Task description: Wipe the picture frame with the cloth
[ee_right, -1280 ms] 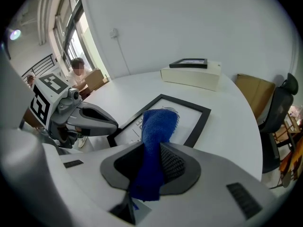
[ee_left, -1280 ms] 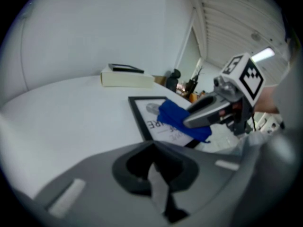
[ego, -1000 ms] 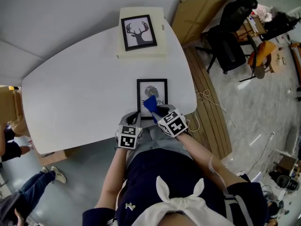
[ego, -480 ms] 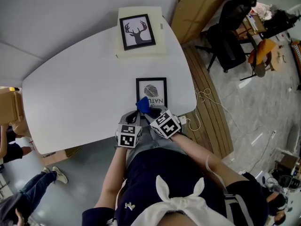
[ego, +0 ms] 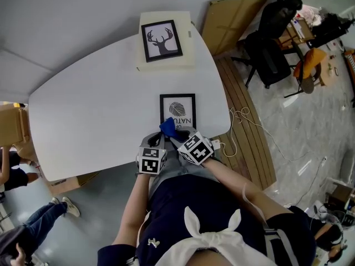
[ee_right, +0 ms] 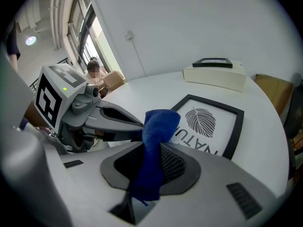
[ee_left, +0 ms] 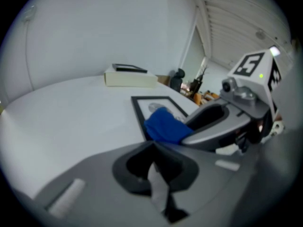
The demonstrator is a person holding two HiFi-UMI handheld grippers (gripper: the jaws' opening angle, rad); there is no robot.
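Note:
A black picture frame (ego: 177, 108) with a leaf print lies flat near the table's front edge, also seen as frame (ee_right: 208, 122) and frame (ee_left: 156, 103). My right gripper (ego: 178, 134) is shut on a blue cloth (ego: 167, 127), which hangs over the frame's near left corner. In the right gripper view the cloth (ee_right: 161, 124) stands up out of the shut right gripper (ee_right: 151, 150). My left gripper (ego: 156, 141) rests just left of it at the table edge. The left gripper (ee_left: 154, 148) is shut with nothing in it, the cloth (ee_left: 163, 124) just ahead.
At the far side of the white table (ego: 100, 110) a cream box (ego: 166, 60) carries a second frame (ego: 162, 39) with a deer print. Cardboard (ego: 230, 18), an office chair (ego: 266, 49) and wooden planks (ego: 244, 126) are on the right, beyond the table.
My right gripper has drawn the blue cloth left and toward me, from over the frame's lower part to its near left corner. The left gripper has stayed put.

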